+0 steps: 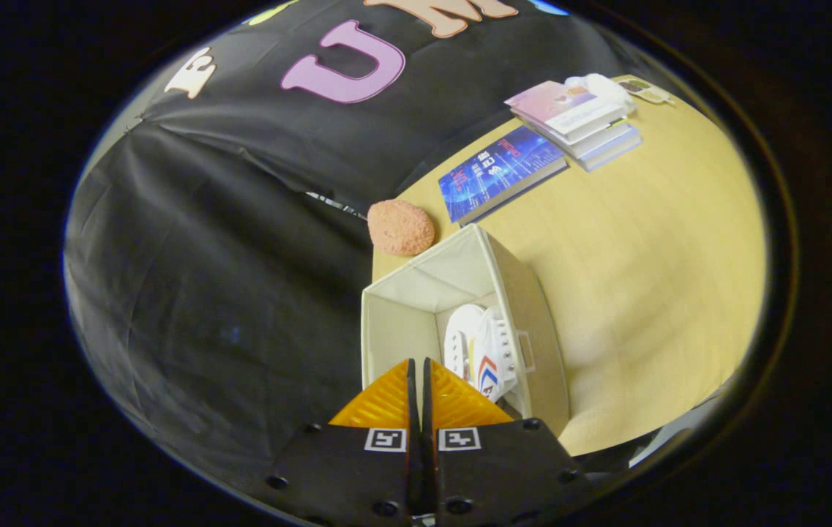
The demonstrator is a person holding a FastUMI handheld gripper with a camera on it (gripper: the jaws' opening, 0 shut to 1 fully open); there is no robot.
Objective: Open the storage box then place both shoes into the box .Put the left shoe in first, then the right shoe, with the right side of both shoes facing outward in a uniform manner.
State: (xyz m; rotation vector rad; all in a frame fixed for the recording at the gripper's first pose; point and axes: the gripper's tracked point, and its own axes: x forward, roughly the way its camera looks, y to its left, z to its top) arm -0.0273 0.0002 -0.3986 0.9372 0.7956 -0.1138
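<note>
One shoe [480, 351] in storage box [416, 293], tongs [418, 364] closed, empty, above it.

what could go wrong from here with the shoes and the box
1. The shoe lies against one wall of the box; a second shoe lowered carelessly could land on it or knock it out of line.
2. The tool is shut with nothing between its fingers, above the box's near rim; moving low from here could catch the soft rim and tip or drag the box.
3. The box sits near the table edge, so a push might slide it off.
</note>
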